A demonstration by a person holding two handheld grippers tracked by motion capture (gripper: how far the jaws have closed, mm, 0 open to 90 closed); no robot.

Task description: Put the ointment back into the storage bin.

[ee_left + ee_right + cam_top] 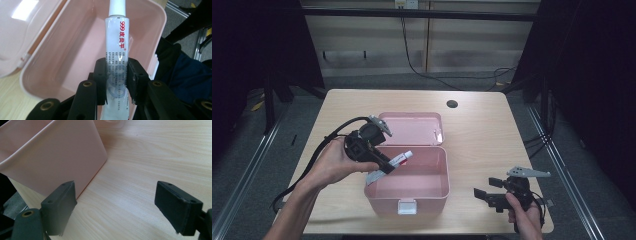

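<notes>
Ointment tube [117, 47], white with red print, is clamped between the jaws of the left gripper [384, 164] and hangs cap-forward over the open pink box [439, 192], above its left rim. That box stands mid-table [482, 135], lid [412, 127] laid back. Near the table's front right corner, the right gripper [484, 192] hovers, jaws wide apart, nothing between them.

The desk [492, 135] has a light wood-grain top with rounded corners. A round cable port [452, 104] sits near its far edge. Grey carpet floor [377, 82] surrounds it. Beyond the far edge stands a beige panelled wall [372, 35], with a black cable [422, 67] trailing down it to the floor. Dark curtains [592, 75] flank both sides. Metal floor rails [247, 165] run along the left and right edges.
</notes>
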